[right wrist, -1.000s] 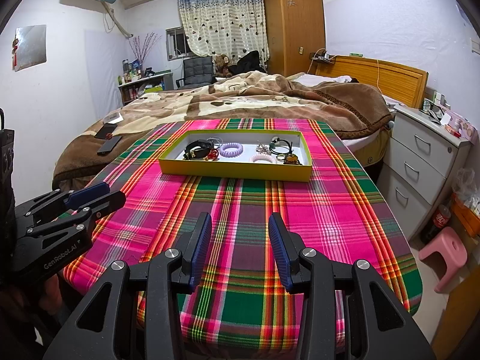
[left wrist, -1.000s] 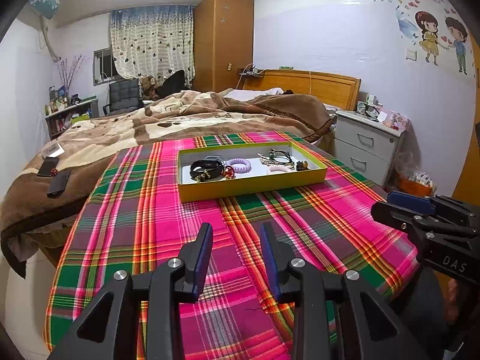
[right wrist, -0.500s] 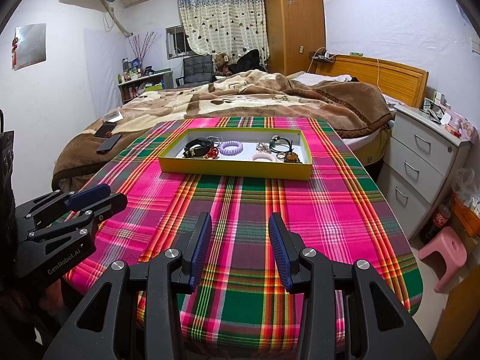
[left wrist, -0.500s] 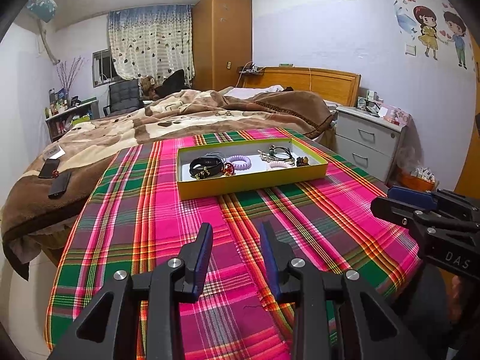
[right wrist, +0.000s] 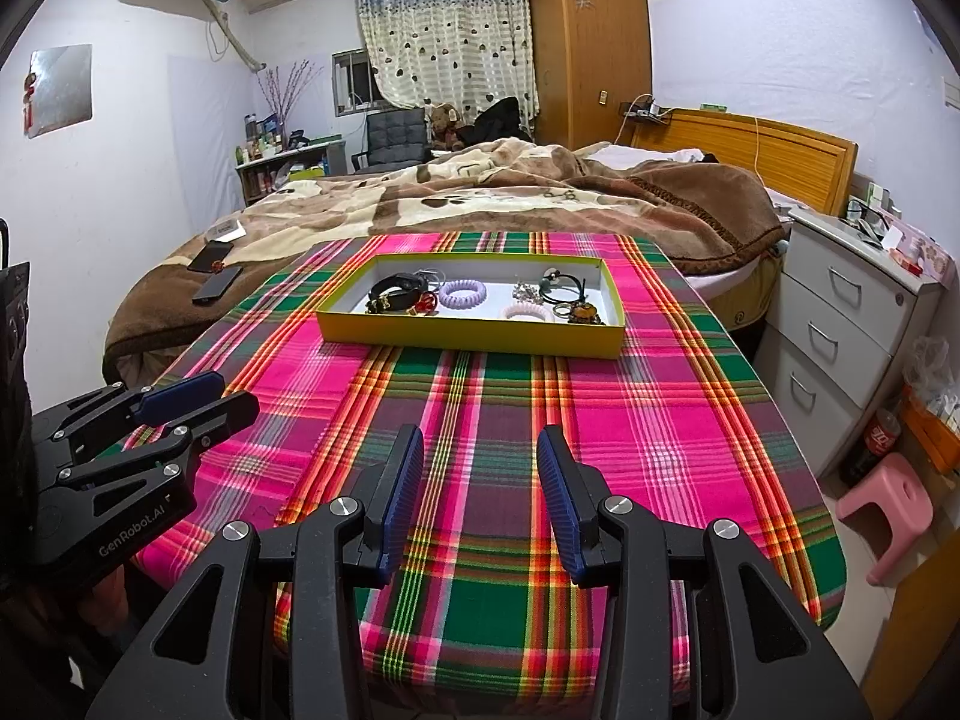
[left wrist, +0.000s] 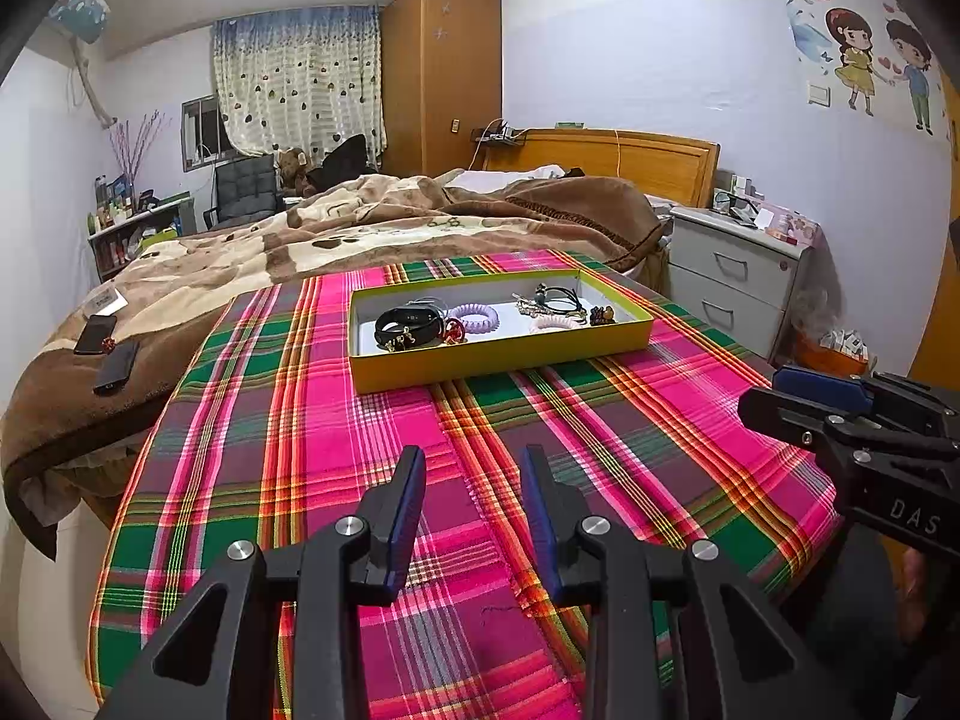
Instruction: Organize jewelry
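Two grippers hover above the near end of a plaid tablecloth [right wrist: 600, 408], both empty. Left gripper [left wrist: 473, 468]: fingers spread, nothing between the blue pads. Right gripper [right wrist: 480, 450]: fingers likewise spread, a clear gap with only cloth visible through it. In the right wrist view the left gripper appears at the lower left edge, side-on; in the left wrist view the right gripper sits at the right edge.

Yellow tray [right wrist: 468, 339] — shallow, rectangular, white inside — lies on the cloth well ahead of both grippers, toward the far end of the table near the bed [right wrist: 480, 198]. Long axis runs left-to-right across the table, one long wall facing the grippers; in the left wrist view it appears slightly skewed, right end farther away.

Contents, left to right in the right wrist view: black band [right wrist: 396, 291] with a small red piece just beside it, purple coil hair tie [right wrist: 461, 294], pink coil hair tie [right wrist: 527, 312], black hair elastics [right wrist: 564, 291], dark amber trinket [right wrist: 585, 315] near the right end. All lie flat on the tray floor; finer pieces are too small to identify.
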